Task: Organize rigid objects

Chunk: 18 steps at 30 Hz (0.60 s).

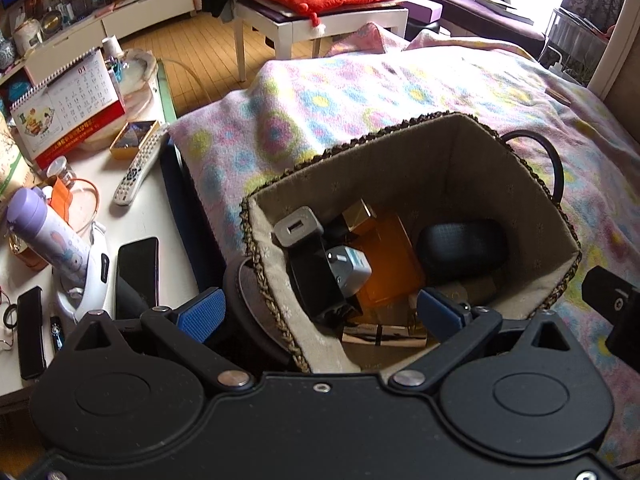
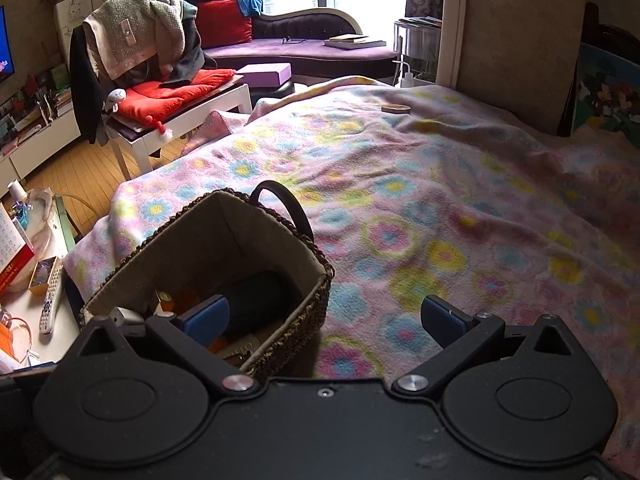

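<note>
Both jaws stood wide and empty, the left gripper [image 1: 318,312] poised just over the woven basket [image 1: 276,300] on the bed [image 1: 360,92], where chargers and boxes lay gathered, apparently sorted; the right gripper [image 2: 324,316] hung beside its rim.

The basket [image 1: 276,304] is rough woven fibre lined with matt beige cloth. Under it, the blanket [image 2: 440,216] is soft fleece. Inside the basket, an amber bottle [image 1: 388,256] looks glossy.
</note>
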{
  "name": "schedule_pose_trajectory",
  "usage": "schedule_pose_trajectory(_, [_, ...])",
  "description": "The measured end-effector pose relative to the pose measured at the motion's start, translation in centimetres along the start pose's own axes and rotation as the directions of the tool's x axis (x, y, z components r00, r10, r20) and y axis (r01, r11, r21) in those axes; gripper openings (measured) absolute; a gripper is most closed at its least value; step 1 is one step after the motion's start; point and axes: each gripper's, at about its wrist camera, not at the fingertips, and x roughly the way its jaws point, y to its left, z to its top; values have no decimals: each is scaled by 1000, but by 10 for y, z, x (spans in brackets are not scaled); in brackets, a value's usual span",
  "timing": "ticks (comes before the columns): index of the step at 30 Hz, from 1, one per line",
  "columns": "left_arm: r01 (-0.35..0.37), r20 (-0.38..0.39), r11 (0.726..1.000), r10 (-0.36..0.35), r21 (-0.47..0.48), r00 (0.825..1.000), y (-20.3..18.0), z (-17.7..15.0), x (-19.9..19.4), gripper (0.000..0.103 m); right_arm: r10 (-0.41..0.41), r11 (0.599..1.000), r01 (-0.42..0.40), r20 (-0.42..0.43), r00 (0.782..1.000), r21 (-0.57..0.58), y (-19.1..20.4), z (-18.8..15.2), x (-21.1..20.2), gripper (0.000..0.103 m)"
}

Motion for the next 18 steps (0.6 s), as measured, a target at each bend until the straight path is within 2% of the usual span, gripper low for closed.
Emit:
schedule_pose_trajectory(9, [40, -27, 999, -39, 14, 999, 4, -5, -1, 99, -18, 1000, 18, -33, 999, -11, 0, -14, -3, 103])
schedule_pose_trajectory(18, [52, -14, 998, -51, 32, 999, 3, -6, -3, 99, -48, 999, 48, -45, 998, -1, -5, -27, -2, 103])
